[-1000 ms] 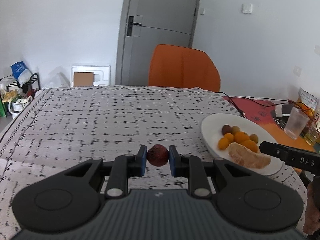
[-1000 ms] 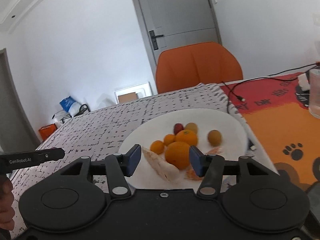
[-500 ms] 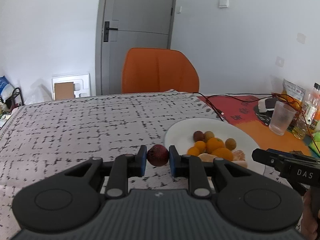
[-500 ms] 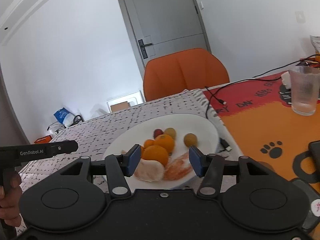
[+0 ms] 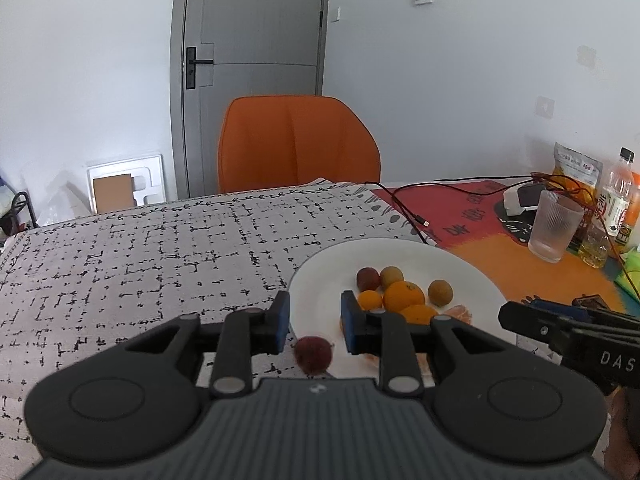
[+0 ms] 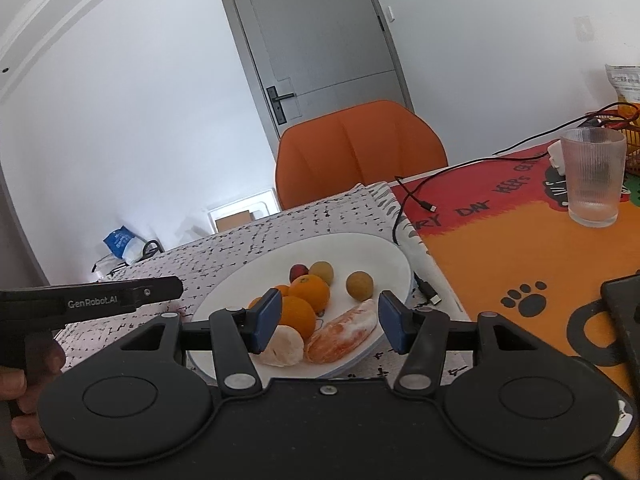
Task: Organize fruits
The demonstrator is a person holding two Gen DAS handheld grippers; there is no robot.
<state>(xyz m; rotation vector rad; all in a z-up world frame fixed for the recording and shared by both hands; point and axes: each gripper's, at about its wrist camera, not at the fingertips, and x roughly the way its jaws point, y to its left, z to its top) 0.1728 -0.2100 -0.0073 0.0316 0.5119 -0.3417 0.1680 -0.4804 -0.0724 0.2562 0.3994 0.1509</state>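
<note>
A white plate [image 5: 320, 280] [image 6: 376, 256] on the patterned tablecloth holds oranges [image 6: 310, 290], small round fruits and peeled citrus pieces [image 6: 344, 336]. My left gripper [image 5: 314, 322] is open over the plate's near left edge. A small dark red fruit [image 5: 314, 354] is just below its fingers, free of them, at the plate's near rim. My right gripper [image 6: 328, 320] is open and empty above the plate's near side, over the peeled pieces.
An orange chair [image 5: 298, 144] stands behind the table. On the orange mat to the right are a ribbed glass [image 5: 554, 226] [image 6: 594, 176], bottles [image 5: 614, 204], a snack bag and a black cable [image 6: 416, 196]. A dark device [image 6: 624, 312] lies at the far right.
The left gripper moved right to the plate's edge and opened, letting go of the dark red fruit, which now sits below its fingers. The right gripper stayed open over the plate.
</note>
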